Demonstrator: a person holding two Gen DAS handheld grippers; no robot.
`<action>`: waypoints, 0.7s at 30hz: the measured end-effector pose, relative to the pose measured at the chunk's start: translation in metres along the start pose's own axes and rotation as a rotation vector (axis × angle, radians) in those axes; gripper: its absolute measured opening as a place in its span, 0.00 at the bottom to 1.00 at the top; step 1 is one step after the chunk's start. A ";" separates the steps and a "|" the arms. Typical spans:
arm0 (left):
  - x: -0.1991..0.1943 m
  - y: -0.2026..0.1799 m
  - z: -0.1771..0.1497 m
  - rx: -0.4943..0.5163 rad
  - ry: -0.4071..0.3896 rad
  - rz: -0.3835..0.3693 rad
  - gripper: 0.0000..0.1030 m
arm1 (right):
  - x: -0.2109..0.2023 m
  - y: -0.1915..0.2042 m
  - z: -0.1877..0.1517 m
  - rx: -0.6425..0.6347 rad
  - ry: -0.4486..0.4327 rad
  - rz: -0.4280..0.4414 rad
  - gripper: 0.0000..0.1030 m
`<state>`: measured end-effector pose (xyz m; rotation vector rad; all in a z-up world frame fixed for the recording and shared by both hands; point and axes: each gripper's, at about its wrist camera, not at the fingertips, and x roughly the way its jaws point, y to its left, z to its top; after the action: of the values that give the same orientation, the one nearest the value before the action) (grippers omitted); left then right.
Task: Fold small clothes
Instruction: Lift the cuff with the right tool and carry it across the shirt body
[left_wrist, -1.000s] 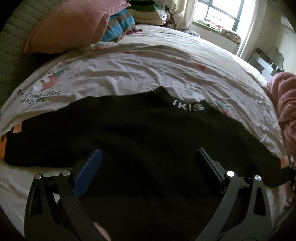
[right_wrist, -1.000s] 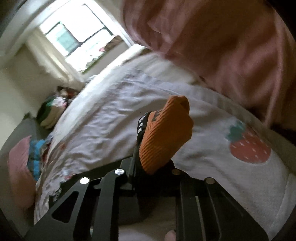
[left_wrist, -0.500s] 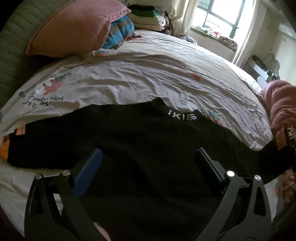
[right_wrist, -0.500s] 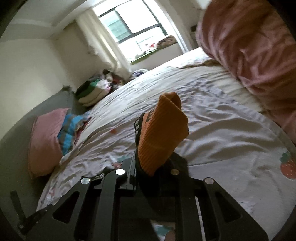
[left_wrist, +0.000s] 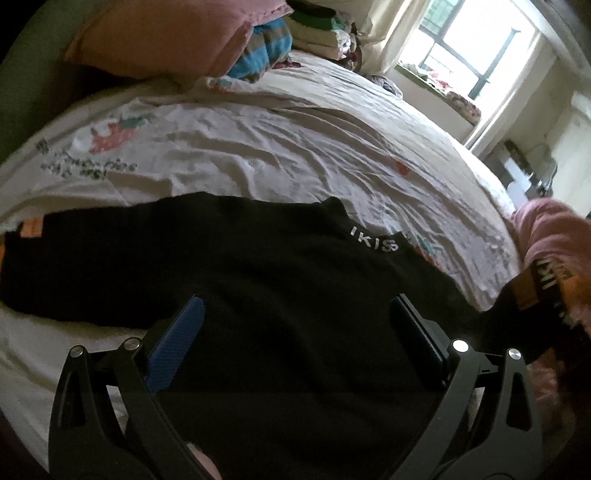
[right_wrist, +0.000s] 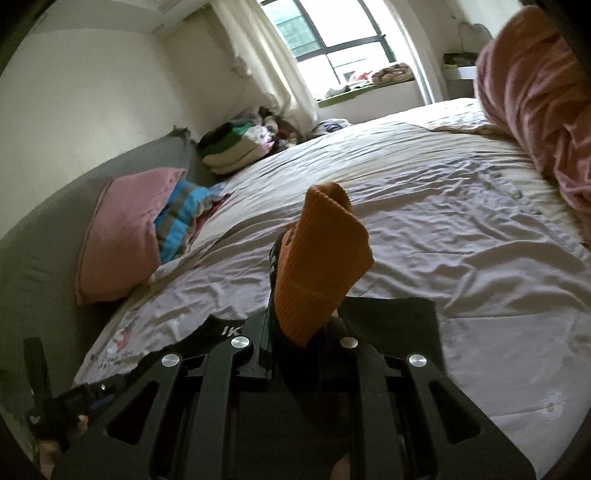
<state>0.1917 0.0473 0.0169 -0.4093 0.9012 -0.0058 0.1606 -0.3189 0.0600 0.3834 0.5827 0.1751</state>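
Lifted since a second earlier, the ribbed orange cuff (right_wrist: 321, 266) stood pinched between the right gripper's (right_wrist: 295, 332) closed fingers; the left gripper (left_wrist: 295, 325) gaped empty over the black sweater (left_wrist: 258, 280).

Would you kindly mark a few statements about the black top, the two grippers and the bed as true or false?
1. The right gripper is shut on the orange cuff. True.
2. The left gripper grips the collar. False: its jaws stand open over the black top, holding nothing.
3. The collar lettering is white. True.
4. The pink pillow lies on the black top. False: it rests apart, by the headboard.
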 end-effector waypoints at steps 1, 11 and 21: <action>0.000 0.004 0.001 -0.015 0.004 -0.020 0.91 | 0.003 0.007 -0.003 -0.009 0.005 0.008 0.14; 0.002 0.038 0.005 -0.131 0.020 -0.092 0.91 | 0.038 0.060 -0.028 -0.101 0.057 0.067 0.14; 0.009 0.052 0.002 -0.173 0.050 -0.184 0.91 | 0.079 0.100 -0.065 -0.193 0.135 0.080 0.14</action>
<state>0.1908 0.0947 -0.0070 -0.6545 0.9142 -0.1081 0.1836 -0.1865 0.0108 0.2086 0.6780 0.3330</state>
